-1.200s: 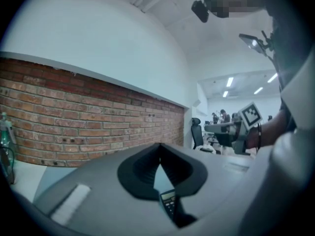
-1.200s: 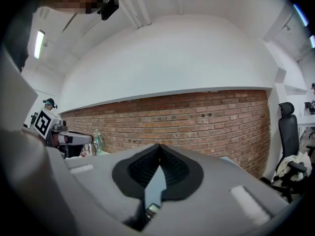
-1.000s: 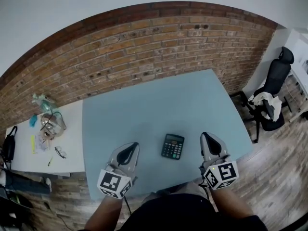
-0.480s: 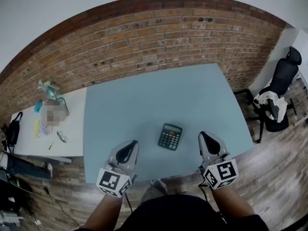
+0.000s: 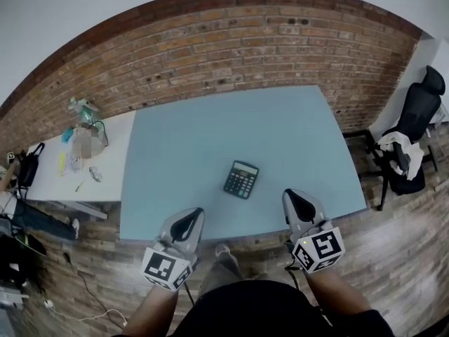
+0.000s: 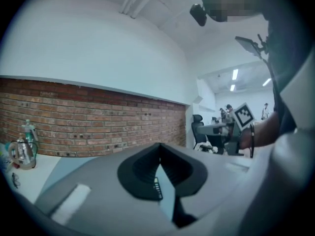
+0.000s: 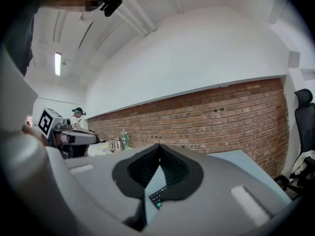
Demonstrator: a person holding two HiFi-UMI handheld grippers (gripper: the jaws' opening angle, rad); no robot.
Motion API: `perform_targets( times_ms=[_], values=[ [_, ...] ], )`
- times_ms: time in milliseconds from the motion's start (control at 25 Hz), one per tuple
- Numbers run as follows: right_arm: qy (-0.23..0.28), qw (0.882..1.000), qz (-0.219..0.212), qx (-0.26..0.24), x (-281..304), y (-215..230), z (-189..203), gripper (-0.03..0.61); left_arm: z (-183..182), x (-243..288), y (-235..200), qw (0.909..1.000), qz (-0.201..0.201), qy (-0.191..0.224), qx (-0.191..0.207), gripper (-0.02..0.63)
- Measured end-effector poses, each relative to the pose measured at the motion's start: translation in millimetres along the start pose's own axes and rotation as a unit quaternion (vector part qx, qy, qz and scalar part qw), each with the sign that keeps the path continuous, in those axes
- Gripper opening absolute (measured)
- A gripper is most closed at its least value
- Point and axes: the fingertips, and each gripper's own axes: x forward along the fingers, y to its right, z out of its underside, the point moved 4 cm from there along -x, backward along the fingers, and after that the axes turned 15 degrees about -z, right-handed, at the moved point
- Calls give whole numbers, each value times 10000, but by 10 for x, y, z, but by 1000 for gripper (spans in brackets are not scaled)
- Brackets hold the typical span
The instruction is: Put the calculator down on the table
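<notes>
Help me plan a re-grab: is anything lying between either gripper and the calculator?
Nothing visible does. The calculator lies flat on the table, and only bare tabletop separates it from the left gripper and the right gripper.

The surface point(image 5: 210, 139) is a smooth matt pale-blue top, and the calculator point(image 5: 241, 180) looks like black plastic. Left claw point(image 5: 191, 215) and right claw point(image 5: 290, 196) are matt grey plastic with ribbed black pads point(image 6: 142, 168). Rough brick wall point(image 5: 210, 55), wood-plank floor point(image 5: 393, 258).

I log: calculator point(image 5: 241, 180) on table point(image 5: 189, 139), near its front edge; left gripper point(image 5: 190, 213) to its left, right gripper point(image 5: 290, 194) to its right, both apart.
</notes>
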Motion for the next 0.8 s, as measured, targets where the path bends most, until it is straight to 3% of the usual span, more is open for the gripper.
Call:
perform_targets(
  times_ms=[520,800],
  values=[
    [-174,9981,-556,-180,-569,-483,39,3,18,-860,552,9982,-572,64,-156,3],
    [-70,9985,-469,-281,-720,-514,-24,5,-180,-1040,490,9963,-813,251,-106,3]
  ],
)
